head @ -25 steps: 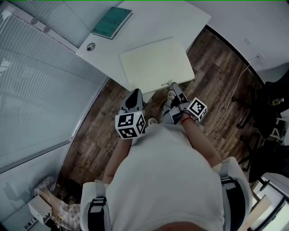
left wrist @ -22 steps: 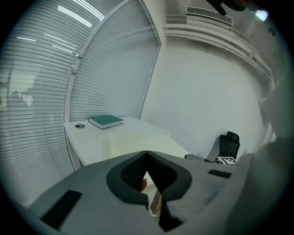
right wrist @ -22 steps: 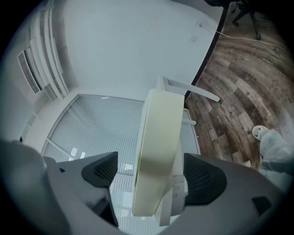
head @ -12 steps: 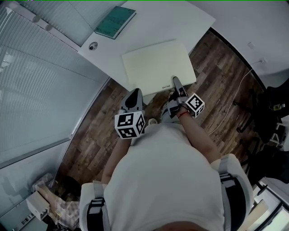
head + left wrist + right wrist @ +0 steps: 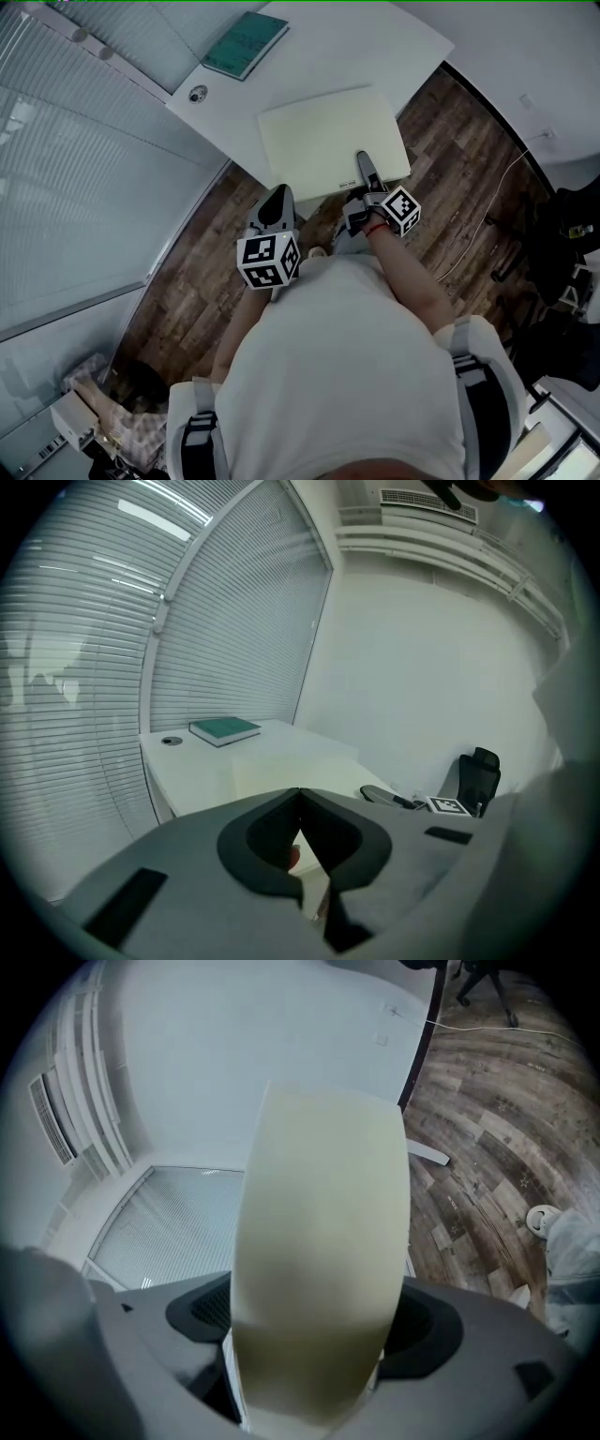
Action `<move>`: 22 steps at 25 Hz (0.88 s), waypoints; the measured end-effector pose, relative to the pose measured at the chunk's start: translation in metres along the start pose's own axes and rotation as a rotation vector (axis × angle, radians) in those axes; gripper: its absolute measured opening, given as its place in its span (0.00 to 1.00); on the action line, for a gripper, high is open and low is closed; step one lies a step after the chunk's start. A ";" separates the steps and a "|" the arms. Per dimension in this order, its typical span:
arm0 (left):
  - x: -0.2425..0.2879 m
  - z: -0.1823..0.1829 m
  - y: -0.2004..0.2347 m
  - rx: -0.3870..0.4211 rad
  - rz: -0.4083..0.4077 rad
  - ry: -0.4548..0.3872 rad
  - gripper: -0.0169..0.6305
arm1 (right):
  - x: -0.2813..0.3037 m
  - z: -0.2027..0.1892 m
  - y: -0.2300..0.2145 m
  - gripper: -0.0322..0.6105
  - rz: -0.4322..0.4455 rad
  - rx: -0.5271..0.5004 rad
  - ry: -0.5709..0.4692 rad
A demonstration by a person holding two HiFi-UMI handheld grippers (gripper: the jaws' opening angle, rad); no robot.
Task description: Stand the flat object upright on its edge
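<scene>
We've the right tool (image 5: 363,161) pinching the board (image 5: 328,139) at its near edge | board flat, running up-frame from it | left tool (image 5: 276,201) pressed together, empty, farther off.

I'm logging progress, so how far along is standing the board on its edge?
Done: the right gripper is closed on the near edge of the board. In hand: that grip only; the board lies flat on the desk. Left: tilting it up onto its edge so it stands. The left gripper is shut, empty, back from the desk.
</scene>
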State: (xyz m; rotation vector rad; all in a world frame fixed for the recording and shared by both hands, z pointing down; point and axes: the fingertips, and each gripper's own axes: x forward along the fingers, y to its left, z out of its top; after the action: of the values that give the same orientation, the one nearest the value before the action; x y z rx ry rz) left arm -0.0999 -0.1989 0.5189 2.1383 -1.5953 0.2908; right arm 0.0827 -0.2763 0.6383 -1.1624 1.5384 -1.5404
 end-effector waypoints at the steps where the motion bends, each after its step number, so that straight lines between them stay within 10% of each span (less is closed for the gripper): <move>1: 0.000 0.000 0.001 -0.001 0.004 0.000 0.05 | 0.002 0.000 0.000 0.73 0.000 0.002 -0.002; 22: -0.008 -0.005 0.016 -0.011 0.041 0.002 0.05 | 0.013 0.009 -0.002 0.58 0.021 -0.021 -0.035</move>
State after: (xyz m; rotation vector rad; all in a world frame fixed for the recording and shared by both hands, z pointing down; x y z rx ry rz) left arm -0.1170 -0.1939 0.5236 2.0988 -1.6371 0.2968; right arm 0.0860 -0.2911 0.6411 -1.1759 1.5426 -1.4860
